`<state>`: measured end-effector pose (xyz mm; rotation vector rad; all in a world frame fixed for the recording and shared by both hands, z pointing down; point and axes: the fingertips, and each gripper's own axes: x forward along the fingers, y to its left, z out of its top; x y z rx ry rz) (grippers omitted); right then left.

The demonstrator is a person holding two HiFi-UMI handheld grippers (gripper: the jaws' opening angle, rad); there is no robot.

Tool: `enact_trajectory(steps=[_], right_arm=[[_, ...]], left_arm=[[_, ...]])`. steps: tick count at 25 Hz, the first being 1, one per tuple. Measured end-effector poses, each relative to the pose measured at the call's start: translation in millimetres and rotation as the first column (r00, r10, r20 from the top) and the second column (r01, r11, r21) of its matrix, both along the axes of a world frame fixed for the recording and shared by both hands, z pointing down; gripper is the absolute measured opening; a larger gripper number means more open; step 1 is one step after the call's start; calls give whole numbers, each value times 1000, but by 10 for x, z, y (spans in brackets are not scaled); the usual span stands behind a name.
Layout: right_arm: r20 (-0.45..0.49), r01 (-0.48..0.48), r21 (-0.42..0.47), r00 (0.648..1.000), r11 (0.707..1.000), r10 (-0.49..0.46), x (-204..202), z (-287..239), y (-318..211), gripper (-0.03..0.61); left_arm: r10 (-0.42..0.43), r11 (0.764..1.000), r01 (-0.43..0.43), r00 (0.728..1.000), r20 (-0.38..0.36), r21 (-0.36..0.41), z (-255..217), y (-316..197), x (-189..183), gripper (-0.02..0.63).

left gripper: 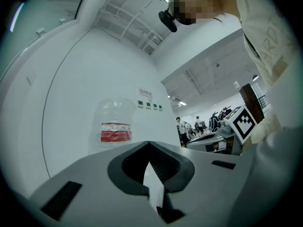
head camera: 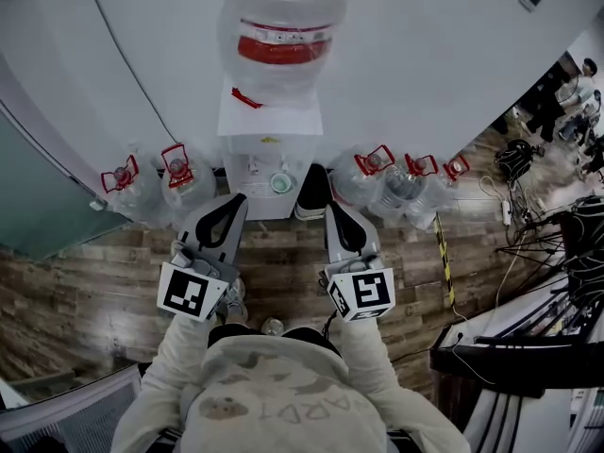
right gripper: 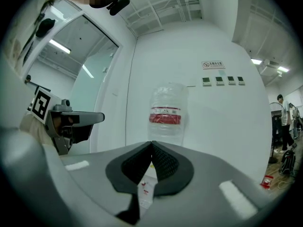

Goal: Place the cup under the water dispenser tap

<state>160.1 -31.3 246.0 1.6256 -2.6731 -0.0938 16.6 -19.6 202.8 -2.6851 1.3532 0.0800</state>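
Grippers shut and empty: the left gripper (left gripper: pixel 149 144) and right gripper (right gripper: pixel 151 144) each show jaws pressed tip to tip with nothing between, held before the water dispenser (head camera: pixel 269 125). A green-rimmed cup (head camera: pixel 280 184) sits in the dispenser's recess, apparently below the taps, under the big bottle (head camera: pixel 283 36). The risk: a closed jaw swung close could tip the light cup, and an off-centre cup would let water miss.

Cup (head camera: pixel 280 183) in the front recess of the water dispenser (head camera: pixel 269 121)
The cup is small and round, pale green at the rim, and stands upright with its mouth up. The white dispenser stands against the white wall with an upturned clear bottle (head camera: pixel 283 41), red-labelled, on top. The taps are too small to make out.
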Motion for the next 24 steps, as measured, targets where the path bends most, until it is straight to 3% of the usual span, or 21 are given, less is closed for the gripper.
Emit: enact_trajectory(steps=[24], right_arm=[[6,5,32,1000,999,-6,120,-163,349,8]], left_arm=[[-43,997,42,999,19,58,-156,340,71,6]])
